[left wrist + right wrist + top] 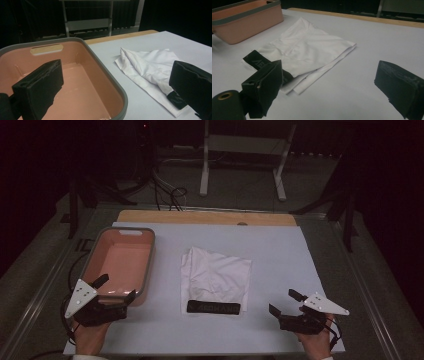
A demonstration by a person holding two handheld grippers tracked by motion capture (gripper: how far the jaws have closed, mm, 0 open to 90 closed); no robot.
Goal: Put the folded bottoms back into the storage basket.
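Grippers left [115,289] and right [283,302] both gape wide, empty, at near table [280,245] corners; cloth [215,275] mid-table, tub [120,262] at left edge.

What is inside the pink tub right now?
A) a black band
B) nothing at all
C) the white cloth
B: the pink tub shows only its bare floor in the high view and left gripper view, while the white cloth lies beside it on the table.
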